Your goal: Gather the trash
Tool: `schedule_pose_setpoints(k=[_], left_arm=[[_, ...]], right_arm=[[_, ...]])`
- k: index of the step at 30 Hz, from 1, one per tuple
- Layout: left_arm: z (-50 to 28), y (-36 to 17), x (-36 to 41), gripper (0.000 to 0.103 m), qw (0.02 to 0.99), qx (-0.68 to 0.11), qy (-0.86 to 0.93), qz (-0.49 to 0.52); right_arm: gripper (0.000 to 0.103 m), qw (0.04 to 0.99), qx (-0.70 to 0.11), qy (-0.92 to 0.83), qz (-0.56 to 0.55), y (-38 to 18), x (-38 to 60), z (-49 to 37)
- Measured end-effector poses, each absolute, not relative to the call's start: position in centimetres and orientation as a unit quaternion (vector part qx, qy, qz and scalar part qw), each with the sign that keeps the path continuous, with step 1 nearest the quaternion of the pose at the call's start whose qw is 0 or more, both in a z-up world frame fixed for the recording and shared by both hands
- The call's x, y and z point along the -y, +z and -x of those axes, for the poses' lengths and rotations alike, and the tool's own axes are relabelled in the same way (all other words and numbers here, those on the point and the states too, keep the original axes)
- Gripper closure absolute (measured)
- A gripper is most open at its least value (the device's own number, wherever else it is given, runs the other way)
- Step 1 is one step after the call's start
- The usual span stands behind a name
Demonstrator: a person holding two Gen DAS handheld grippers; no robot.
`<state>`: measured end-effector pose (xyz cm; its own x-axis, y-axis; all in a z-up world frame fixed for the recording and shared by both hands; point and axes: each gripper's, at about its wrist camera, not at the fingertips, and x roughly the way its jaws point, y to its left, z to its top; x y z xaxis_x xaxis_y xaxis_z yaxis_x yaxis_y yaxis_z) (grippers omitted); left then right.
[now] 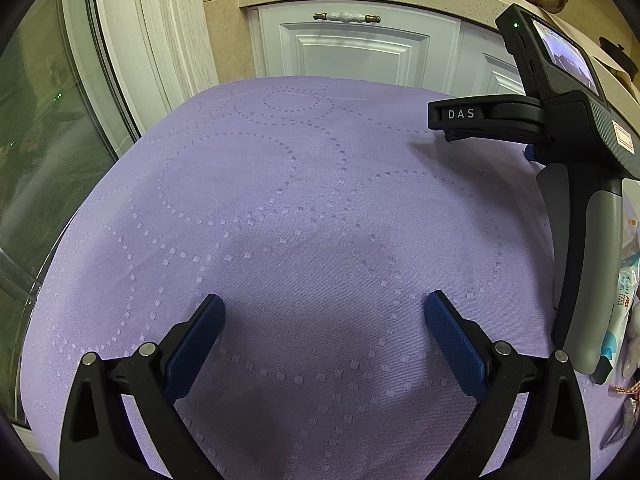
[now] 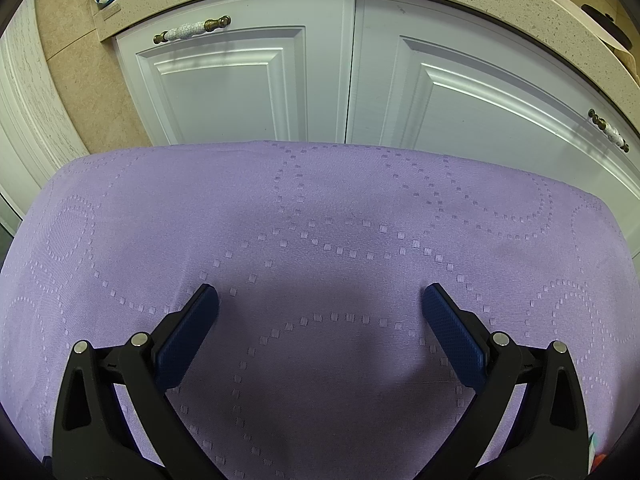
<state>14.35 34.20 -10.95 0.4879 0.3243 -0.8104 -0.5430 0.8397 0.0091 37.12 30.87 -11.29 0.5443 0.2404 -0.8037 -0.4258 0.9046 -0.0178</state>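
Left tool [image 1: 324,308]: we hold it spread wide with nothing between its blue pads, hovering over the purple cloth [image 1: 280,200].
Right tool [image 2: 320,300]: likewise wide apart and empty — it also shows in the left view, above the cloth's far right part.
Trash: wrappers [image 1: 628,300] lie at the cloth's right edge, behind the right tool's handle; neither tool is near them.
Surface: the cloth-covered surface sits just in front of the white cupboard doors [image 2: 256,80].
Risk: we judge the thin wrappers could slide off the cloth's edge if nudged — or the pads could pinch cloth along with them.
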Motion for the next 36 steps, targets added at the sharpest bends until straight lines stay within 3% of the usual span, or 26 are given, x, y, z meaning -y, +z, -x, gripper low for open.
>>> schedule_pose_setpoints(k=[36], left_arm=[[-14.37,-10.93,-34.12,0.005,0.85,-0.442,0.258,0.125]], right_arm=[[0.003,0.872,-0.438,0.192,0.106,-11.32,-30.93,-37.24]])
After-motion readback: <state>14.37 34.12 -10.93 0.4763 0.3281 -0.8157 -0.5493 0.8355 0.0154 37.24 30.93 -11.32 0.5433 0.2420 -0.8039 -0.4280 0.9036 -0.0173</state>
